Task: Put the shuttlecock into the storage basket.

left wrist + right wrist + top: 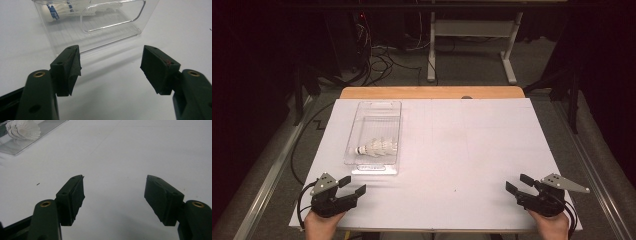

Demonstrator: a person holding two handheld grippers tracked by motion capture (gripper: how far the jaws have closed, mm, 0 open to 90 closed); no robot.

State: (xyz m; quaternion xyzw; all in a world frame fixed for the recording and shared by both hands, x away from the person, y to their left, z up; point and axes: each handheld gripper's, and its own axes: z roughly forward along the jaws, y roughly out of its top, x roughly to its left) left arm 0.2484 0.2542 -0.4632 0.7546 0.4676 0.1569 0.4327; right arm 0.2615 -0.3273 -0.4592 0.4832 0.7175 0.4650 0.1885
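A clear plastic bin (377,107) stands on the left half of the white table (462,150), with a stack of white shuttlecocks (379,147) lying in its near end. My left gripper (353,186) rests at the front left corner, open and empty, just short of the bin's near wall (100,27). Through that wall the shuttlecocks (60,8) show. My right gripper (518,183) sits at the front right, open with nothing between its jaws, and points across bare table. In the right gripper view (115,195) the shuttlecocks (23,130) lie far off at the upper left.
A wooden table edge (432,92) runs along the far side. Beyond it are a dark floor with cables (382,60) and the white legs of another table (509,55). Metal rails (267,175) flank both sides.
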